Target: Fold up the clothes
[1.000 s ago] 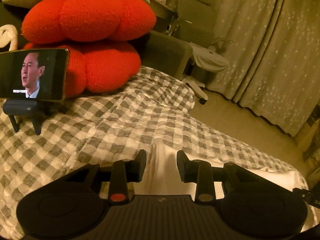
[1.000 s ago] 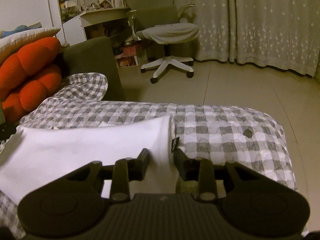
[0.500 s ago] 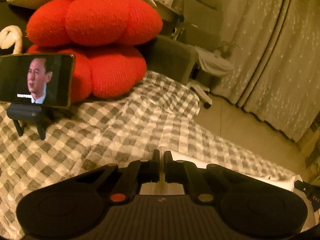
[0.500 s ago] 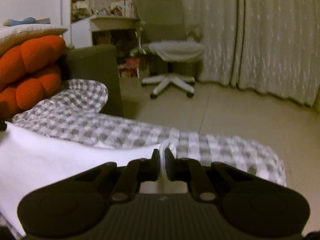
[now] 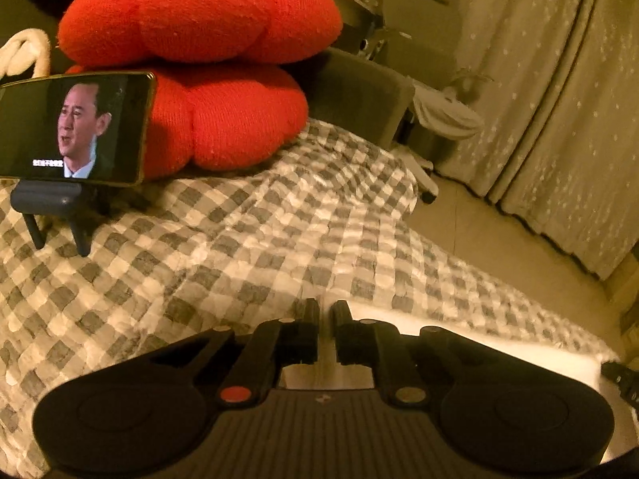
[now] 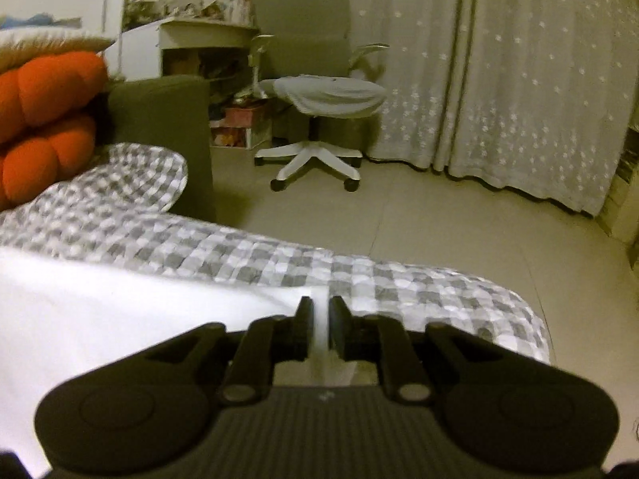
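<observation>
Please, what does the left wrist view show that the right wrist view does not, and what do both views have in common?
Only the left wrist view shows the phone on its small stand, playing a video.

Only the right wrist view shows the desk behind the office chair, and the chair's wheeled base.

Both show the red cushion, checked bedcover, starred curtain, and each gripper, left gripper and right gripper, closed on the white garment.

phone before cushion, garment on bedspread
</observation>
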Motion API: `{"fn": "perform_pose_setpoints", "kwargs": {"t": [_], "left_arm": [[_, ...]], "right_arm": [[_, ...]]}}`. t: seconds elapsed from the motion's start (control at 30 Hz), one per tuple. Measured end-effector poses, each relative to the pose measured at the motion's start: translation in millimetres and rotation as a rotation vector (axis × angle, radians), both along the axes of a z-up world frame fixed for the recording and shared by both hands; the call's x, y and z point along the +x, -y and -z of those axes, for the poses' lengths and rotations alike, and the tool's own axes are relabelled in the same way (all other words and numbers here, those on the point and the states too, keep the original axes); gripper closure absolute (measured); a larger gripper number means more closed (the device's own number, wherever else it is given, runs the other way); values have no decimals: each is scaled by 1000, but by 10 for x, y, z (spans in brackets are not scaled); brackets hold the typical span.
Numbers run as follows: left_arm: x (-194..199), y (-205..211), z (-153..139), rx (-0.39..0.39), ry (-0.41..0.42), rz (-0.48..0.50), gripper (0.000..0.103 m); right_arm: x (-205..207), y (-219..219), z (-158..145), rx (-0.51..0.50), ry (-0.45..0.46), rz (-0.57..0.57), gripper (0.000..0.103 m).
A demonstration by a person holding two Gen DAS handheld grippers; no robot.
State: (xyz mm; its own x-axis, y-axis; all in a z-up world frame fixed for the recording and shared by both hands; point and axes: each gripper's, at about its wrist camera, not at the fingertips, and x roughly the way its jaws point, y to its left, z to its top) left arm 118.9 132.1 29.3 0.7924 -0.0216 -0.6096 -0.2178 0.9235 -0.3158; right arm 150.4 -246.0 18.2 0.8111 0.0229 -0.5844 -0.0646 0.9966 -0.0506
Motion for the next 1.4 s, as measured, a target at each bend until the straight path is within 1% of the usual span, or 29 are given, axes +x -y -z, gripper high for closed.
{"fn": "perform_pose_setpoints", "kwargs": {"t": [0.03,0.07,0.17,0.23,0.33,0.4,0.53,0.6,0.63,0.7,0.73,0.83,1.1,1.2,1.37,1.4], "left_arm": [[-14,-13,-29,-4,16,-1,93],[-31,-19,-58,6,32,-12,93],[-72,5,-138,59,69,-32,92],[-92,66,-172,73,84,-5,92],[-102,244,-183,80,71,57,92],[-129,428,-174,108,64,102,92],[-201,790,-166,170,54,189,91],[-236,918,-155,193,51,220,89],[-250,964,-132,200,43,233,87],[-270,1046,-77,221,21,254,86],[-262,1061,-34,237,2,255,86],[-264,1015,28,236,-5,253,83],[-385,1052,30,228,-5,249,82],[-412,1102,43,246,-2,235,82],[-455,1105,-81,172,-3,216,82],[-476,1139,-99,177,12,228,82]], "right_arm": [[-3,34,-11,1,-12,13,80],[-14,68,-28,8,-20,25,79],[-83,148,-107,26,-29,65,78],[-139,149,-178,15,-23,81,78],[-288,115,-304,25,-3,62,78],[-381,40,-363,41,3,23,78],[-535,-285,-336,52,-40,-136,78],[-575,-463,-263,35,-87,-216,78],[-585,-533,-212,11,-110,-244,78],[-574,-609,-120,-41,-143,-260,78],[-581,-599,-111,-44,-147,-257,78],[-624,-529,-146,-39,-155,-242,78],[-853,-394,-110,-106,-181,-227,78],[-908,-392,-108,-109,-194,-209,78],[-920,-374,-116,-87,-216,-178,78],[-913,-370,-111,-78,-220,-171,78]]}}
